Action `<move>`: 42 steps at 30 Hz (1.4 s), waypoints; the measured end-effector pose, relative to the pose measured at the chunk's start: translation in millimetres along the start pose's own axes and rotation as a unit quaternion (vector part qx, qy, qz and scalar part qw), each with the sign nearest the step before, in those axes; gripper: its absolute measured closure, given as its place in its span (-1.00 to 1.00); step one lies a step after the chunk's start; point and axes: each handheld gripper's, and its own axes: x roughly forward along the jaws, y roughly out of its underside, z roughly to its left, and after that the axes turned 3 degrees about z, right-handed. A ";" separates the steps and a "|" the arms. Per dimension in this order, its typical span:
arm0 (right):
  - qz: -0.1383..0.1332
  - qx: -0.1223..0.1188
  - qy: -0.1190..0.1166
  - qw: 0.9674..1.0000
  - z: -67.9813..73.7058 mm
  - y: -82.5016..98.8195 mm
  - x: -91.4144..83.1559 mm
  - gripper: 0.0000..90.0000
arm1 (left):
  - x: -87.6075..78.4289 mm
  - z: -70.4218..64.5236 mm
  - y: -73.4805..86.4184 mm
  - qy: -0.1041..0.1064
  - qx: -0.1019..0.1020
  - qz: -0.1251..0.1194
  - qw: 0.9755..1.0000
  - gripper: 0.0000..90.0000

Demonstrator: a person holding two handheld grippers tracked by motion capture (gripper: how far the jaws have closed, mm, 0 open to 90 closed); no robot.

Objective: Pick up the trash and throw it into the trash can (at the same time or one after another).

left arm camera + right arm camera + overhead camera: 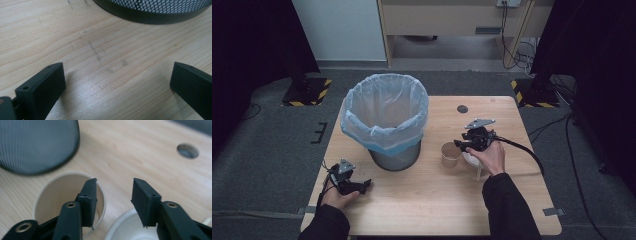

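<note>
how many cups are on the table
1. A paper cup stands right of the mesh bin, at the right claw. The white object beside it looks like a bowl, partly hidden.

Overhead light falls evenly on the pale table point(432, 200), while the room's edges sink into black. Close up, a soft glare patch sits on the wood between the left jaws (grain stays sharp). In the right gripper view, the mesh bin point(37, 145) blurs.

The right gripper point(460, 145) hovers at a paper cup point(450, 154) beside the lined bin point(384, 120).
</note>
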 end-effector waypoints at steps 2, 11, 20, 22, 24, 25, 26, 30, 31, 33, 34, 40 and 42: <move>0.021 -0.006 -0.011 1.000 3.4 1.8 6.1 0.39 | 0.1 -0.1 -0.1 0.000 0.000 0.000 1.000 -1.00; 0.050 0.010 -0.023 0.998 8.0 3.6 14.1 0.77 | 0.2 -0.1 -0.2 0.000 0.000 0.000 1.000 -1.00; 0.041 0.015 -0.029 0.999 9.3 3.7 10.8 0.87 | 0.2 -0.1 -0.2 0.000 0.000 0.000 1.000 -1.00; 0.032 0.020 -0.031 0.999 9.6 2.9 6.9 0.88 | 0.2 -0.1 -0.2 0.000 0.000 0.000 1.000 -1.00; 0.019 0.023 -0.034 0.999 8.6 1.9 1.6 0.88 | 0.2 -0.1 -0.2 0.000 0.000 0.000 1.000 -1.00; 0.006 0.028 -0.038 0.999 7.8 1.1 -4.6 0.88 | 0.2 -0.1 -0.2 0.000 0.000 0.000 1.000 -1.00; 0.006 0.028 -0.038 0.999 7.8 1.1 -4.6 0.88 | 0.3 -0.1 -0.3 0.000 0.000 0.000 1.000 -1.00; -0.030 0.037 -0.049 0.998 5.6 0.1 -22.9 0.88 | 0.3 -0.2 -0.3 0.000 0.000 0.000 1.000 -1.00; -0.039 0.040 -0.051 0.997 4.9 0.0 -27.2 0.88 | 0.3 -0.2 -0.3 0.000 0.000 0.000 1.000 -1.00; -0.057 0.043 -0.050 0.996 3.1 0.2 -36.3 0.88 | 0.3 -0.2 -0.3 0.001 0.000 0.000 1.000 -1.00; -0.069 0.045 -0.049 0.995 1.9 0.6 -40.5 0.88 | 0.3 -0.1 -0.3 0.000 0.000 0.000 1.000 -1.00; -0.134 0.062 -0.055 0.988 -2.6 1.4 -65.2 0.88 | 0.3 -0.2 -0.3 0.000 0.000 0.000 1.000 -1.00; -0.144 0.056 -0.050 0.987 -2.3 -0.7 -74.0 0.88 | 0.3 -0.2 -0.3 0.000 0.000 0.000 1.000 -1.00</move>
